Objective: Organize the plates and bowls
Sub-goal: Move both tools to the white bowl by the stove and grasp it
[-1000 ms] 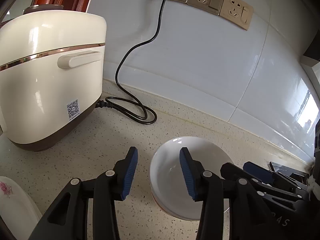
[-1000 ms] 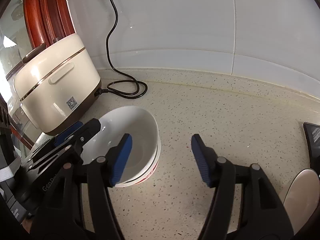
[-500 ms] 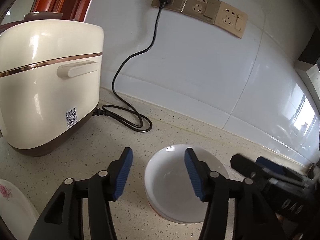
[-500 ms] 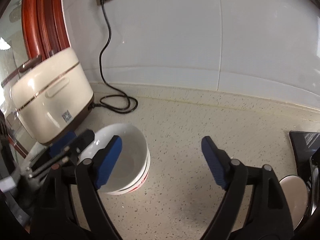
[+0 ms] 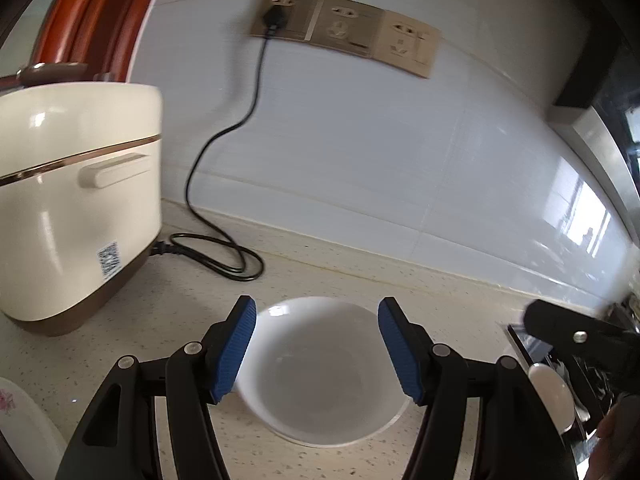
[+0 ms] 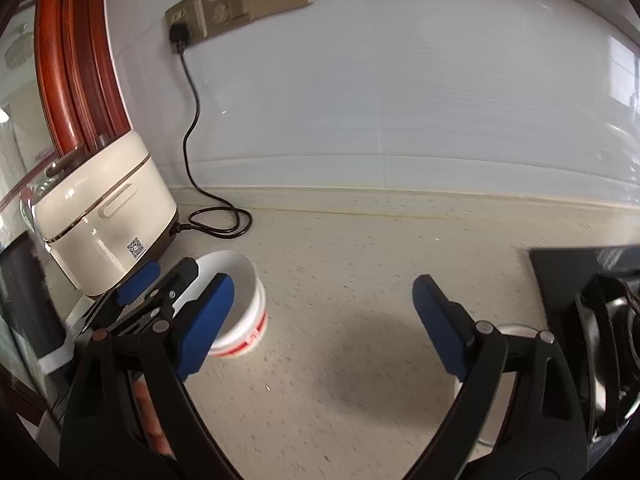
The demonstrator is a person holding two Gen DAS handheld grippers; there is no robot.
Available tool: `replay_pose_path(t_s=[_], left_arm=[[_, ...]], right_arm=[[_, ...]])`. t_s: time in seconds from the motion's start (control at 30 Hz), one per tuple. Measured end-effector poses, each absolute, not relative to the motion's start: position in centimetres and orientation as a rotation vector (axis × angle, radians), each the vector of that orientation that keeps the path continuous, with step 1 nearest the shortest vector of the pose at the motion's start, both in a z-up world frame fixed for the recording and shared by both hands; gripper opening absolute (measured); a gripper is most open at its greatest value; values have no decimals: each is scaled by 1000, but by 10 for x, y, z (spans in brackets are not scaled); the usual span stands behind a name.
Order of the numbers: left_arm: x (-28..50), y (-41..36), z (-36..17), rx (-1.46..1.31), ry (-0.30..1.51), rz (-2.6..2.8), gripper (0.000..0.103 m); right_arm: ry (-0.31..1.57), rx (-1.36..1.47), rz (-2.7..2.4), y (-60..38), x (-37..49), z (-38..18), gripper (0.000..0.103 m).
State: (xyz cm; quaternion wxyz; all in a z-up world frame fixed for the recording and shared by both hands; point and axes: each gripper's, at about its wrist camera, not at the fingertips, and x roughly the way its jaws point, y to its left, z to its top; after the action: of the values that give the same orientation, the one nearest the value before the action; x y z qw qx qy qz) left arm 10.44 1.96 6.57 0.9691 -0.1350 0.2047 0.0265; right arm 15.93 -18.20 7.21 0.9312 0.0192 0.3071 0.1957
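A white bowl (image 5: 320,372) stands on the speckled counter, stacked in a second bowl with a red band; the stack also shows in the right wrist view (image 6: 244,304). My left gripper (image 5: 316,348) is open and hovers over the bowl with a blue pad to each side, touching nothing. It also shows in the right wrist view (image 6: 160,280). My right gripper (image 6: 320,328) is wide open and empty over bare counter to the right of the bowls. A white plate with a pink flower (image 5: 16,424) lies at the lower left. A pale dish (image 5: 552,396) sits at the right, seen also behind my right finger (image 6: 516,332).
A cream rice cooker (image 5: 68,208) stands at the left, its black cord (image 5: 216,256) coiled on the counter and plugged into the wall sockets (image 5: 344,32). A black stove top (image 6: 588,276) with a dark pan lies at the right. The tiled wall closes the back.
Both grippers have pulled back and risen from the bowls. The left now frames the top bowl between its pads. The right has swung away to the right and opened wider.
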Motion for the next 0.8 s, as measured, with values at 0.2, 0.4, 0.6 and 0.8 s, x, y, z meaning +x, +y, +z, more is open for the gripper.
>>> replay_pose_path(t_s=[0.2, 0.4, 0.6, 0.8], left_arm=[[101, 4, 69, -230, 392, -4, 67], [99, -16, 72, -171, 380, -72, 67], [97, -35, 81, -156, 418, -155, 67], [97, -63, 89, -165, 502, -236, 69]], right_arm=[[625, 96, 330, -233, 138, 65, 94], [645, 177, 252, -286, 129, 52, 94], [667, 237, 191, -325, 126, 39, 94], [678, 279, 130, -350, 130, 30, 94]])
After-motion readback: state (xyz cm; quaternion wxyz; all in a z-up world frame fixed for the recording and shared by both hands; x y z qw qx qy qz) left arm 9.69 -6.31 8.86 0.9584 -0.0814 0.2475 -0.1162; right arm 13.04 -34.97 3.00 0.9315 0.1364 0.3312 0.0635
